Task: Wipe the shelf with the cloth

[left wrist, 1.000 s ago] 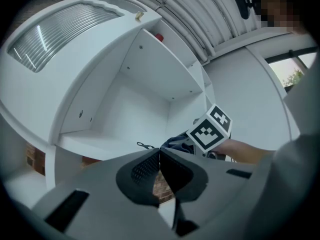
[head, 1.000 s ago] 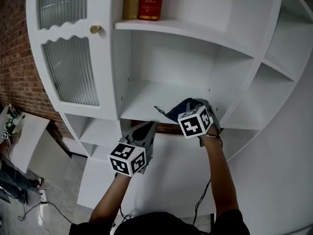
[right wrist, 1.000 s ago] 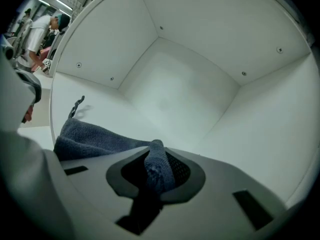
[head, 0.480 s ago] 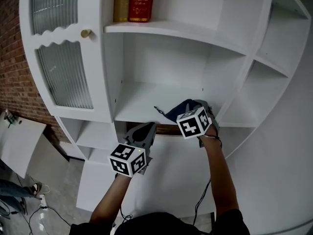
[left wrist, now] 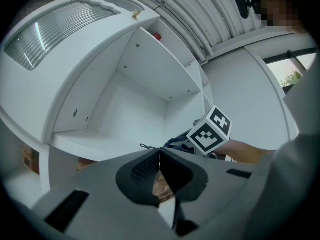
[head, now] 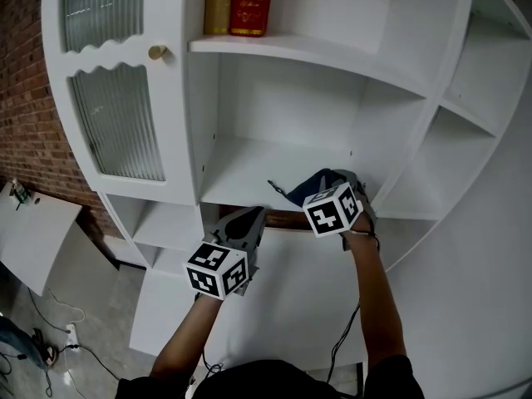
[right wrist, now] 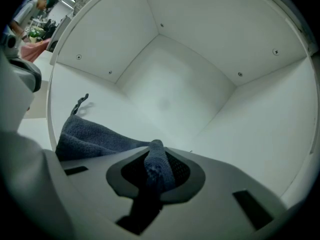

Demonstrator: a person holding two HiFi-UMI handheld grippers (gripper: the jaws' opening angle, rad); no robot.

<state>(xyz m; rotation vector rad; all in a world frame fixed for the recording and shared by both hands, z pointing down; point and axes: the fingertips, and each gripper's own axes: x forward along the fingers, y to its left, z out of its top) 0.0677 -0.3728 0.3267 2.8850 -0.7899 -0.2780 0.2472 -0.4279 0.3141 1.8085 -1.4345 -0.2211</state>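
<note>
A: Status on the right gripper (head: 334, 181)?

B: We're seeing it clenching the blue cloth (head: 303, 191). In the right gripper view a fold of the fabric is running up between the jaws, and the pads are pressing it from both sides.

A: Where's it sitting?

B: We're placing it on the middle shelf (head: 249, 166), at the front edge, right of centre. The loose part is bunching out to the left of the jaws and lying on the shelf board. Its hanging loop (head: 271, 185) is sticking out further left.

A: And the left gripper (head: 243, 223)?

B: We're reading it as closed with nothing in it. In its own view the pad tips are meeting, and only a sliver of brick pattern is showing through the gap below them. It's hovering just below and in front of the shelf's front edge, to the left of the other gripper and apart from the fabric.

A: Surroundings?

B: On the board above, we're seeing a gold book (head: 220, 2) and a red book (head: 252, 2) standing side by side. To the left a cabinet door (head: 116, 127) with ribbed glass is showing its brass knob (head: 156, 52). A brick wall (head: 25, 98) is showing at far left.
</note>
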